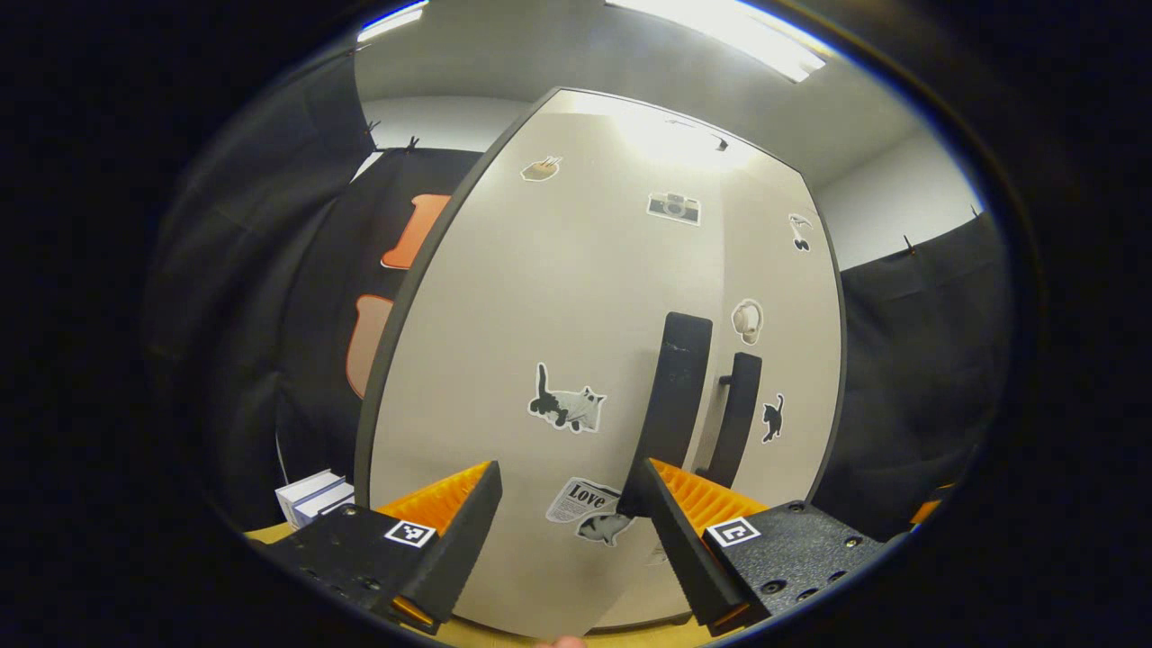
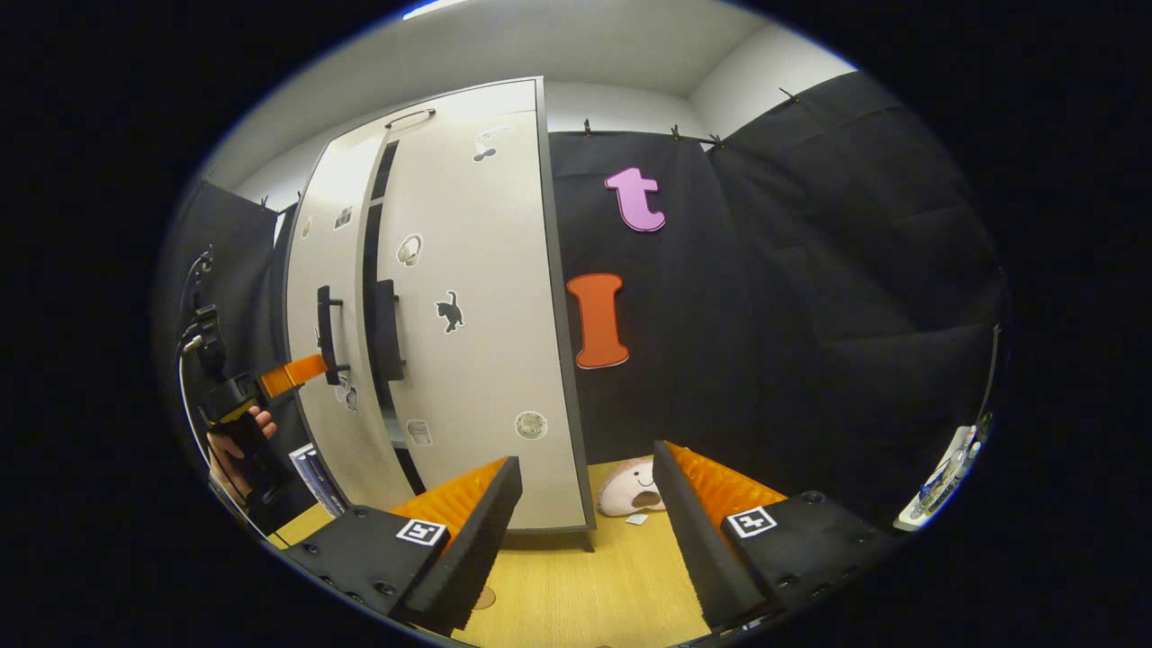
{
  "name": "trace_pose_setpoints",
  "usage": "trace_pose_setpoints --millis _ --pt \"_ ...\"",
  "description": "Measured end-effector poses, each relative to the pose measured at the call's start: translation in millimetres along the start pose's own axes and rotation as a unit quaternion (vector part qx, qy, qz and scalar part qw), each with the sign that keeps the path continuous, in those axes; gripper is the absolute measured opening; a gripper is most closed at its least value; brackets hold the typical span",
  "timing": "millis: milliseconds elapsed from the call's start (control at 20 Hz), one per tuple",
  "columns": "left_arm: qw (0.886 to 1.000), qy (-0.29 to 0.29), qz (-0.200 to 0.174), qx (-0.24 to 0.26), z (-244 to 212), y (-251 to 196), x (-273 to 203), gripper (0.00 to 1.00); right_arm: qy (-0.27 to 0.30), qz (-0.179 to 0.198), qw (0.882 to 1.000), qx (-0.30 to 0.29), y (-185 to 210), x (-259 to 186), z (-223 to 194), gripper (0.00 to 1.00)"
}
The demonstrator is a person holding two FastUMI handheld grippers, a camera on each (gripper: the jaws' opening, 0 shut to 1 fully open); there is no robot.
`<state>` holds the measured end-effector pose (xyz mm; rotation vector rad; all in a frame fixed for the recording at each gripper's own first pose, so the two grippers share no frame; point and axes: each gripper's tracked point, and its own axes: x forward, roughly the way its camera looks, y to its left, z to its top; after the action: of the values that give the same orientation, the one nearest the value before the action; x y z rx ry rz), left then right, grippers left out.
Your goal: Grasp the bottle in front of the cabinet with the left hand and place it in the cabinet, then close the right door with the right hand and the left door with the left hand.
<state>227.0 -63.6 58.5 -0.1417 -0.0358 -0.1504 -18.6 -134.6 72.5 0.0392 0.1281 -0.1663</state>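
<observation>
Near the end: right door [image 2: 468, 297] looks shut, left door [image 1: 558, 360] nearly closed, narrow dark gap remains between them. Left gripper [image 1: 567, 504] spread, empty, at left door's handle [image 1: 675, 396]. Right gripper [image 2: 585, 504] spread, empty, back from cabinet [image 2: 549, 270]. Bottle presumably inside, unseen.

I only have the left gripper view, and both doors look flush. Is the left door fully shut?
Observer: No. In the right gripper view a dark gap shows between the left door and the right door.
Reviewer: Where is the right gripper?
Observer: The right gripper is back from the doors, near the right door's outer edge, jaws open, holding nothing.
Reviewer: Anything beside that door?
Observer: A plush toy lies on the wooden surface by its lower corner.
</observation>
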Motion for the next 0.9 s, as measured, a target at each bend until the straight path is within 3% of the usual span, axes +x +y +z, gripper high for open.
trace_pose_setpoints --millis 150,550,700,900 --pt "1.000 -0.002 0.001 0.023 -1 -5 8 0.94 -0.002 -0.001 1.000 0.008 -2 -4 -3 0.97" --pt "1.000 0.003 -0.007 0.019 -5 -8 18 0.94 -0.020 0.009 1.000 0.001 -2 -9 8 0.98" --pt "1.000 -0.004 -0.008 0.023 10 -10 9 0.94 -0.024 0.013 1.000 -0.004 1 -7 11 0.98" --pt "1.000 0.002 -0.012 0.029 26 -12 -37 0.94 -0.032 0.040 0.999 -0.002 18 -3 12 0.98"
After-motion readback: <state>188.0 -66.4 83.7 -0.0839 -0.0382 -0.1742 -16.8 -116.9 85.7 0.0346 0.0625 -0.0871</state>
